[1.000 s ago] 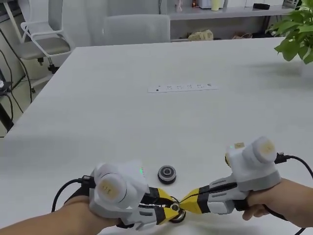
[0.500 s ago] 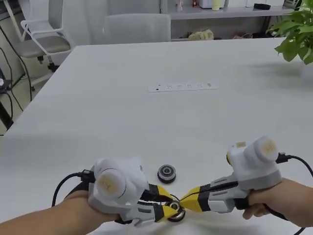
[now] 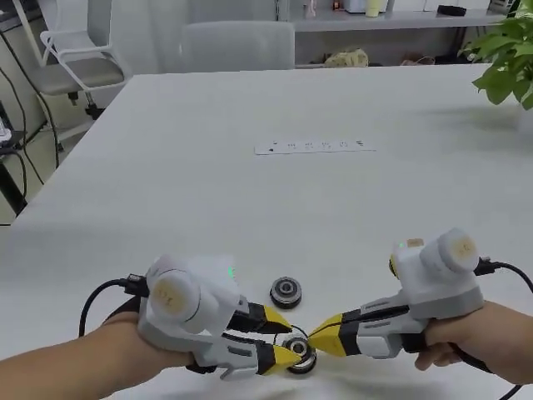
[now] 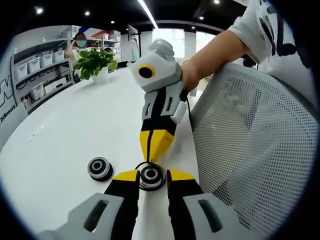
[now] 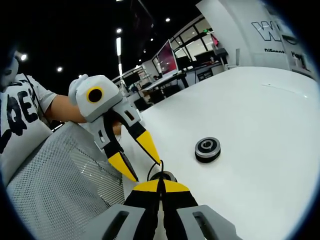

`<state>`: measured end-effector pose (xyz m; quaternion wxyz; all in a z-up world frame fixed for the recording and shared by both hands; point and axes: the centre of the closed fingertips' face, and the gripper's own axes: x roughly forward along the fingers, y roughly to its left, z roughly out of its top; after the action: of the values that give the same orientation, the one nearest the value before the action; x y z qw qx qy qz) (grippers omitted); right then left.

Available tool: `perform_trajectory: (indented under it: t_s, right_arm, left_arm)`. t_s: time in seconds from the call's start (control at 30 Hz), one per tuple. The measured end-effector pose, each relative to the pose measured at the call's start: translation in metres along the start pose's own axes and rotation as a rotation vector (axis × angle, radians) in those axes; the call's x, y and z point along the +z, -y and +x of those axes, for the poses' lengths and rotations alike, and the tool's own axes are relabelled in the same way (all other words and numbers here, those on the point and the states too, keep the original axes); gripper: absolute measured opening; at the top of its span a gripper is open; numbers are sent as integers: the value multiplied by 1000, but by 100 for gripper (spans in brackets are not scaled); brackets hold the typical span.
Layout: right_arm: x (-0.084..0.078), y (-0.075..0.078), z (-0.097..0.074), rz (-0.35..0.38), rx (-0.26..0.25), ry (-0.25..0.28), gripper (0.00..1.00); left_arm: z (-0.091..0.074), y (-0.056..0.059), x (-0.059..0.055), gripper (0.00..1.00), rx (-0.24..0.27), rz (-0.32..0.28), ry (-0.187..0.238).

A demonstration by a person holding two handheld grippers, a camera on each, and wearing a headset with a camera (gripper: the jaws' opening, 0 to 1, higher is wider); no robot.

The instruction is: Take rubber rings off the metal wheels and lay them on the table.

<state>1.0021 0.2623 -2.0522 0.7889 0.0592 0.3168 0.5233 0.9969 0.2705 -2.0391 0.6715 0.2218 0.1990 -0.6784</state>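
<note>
I am holding the left tongs (image 3: 291, 342) at a narrow opening, with one yellow tip lying against each side of the near metal wheel (image 4: 151, 176), so the wheel is sitting clamped between them. I am holding the right tongs (image 5: 160, 186) fully closed, jaws pressed together, with the tips meeting the left tongs head-on at the wheel's rim. The closed tips are pinching a thin black rubber ring (image 5: 151, 171), which is rising off the wheel as a slack loop beside the right tips. The ring is partly off the wheel; how much of it is seated in the groove cannot be determined. The near wheel is lying flat on the white bench (image 3: 250, 208) near its front edge, its bore pointing straight up and its round face upward. As a disc it is presenting no long axis. A second metal wheel (image 3: 286, 291) is lying flat in the same attitude, bore up, just beyond the tongs and apart from both of them, with its dark band around the rim. In the head view the left tongs are pointing right and the right tongs are pointing left.
</note>
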Motion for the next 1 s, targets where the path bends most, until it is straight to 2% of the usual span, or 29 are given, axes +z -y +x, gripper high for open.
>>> perform_trajectory:
  t_s: [0.5, 0.77, 1.0]
  right_arm:
    - [6, -2, -1, 3, 3, 19, 0]
    - [13, -2, -4, 3, 0, 37, 0]
    - [19, -6, -2, 4, 9, 49, 0]
  left_arm:
    - [-23, 1, 11, 30, 28, -38, 67]
    - [-36, -3, 9, 34, 54, -63, 87]
    - [-46, -4, 6, 41, 68, -69, 87]
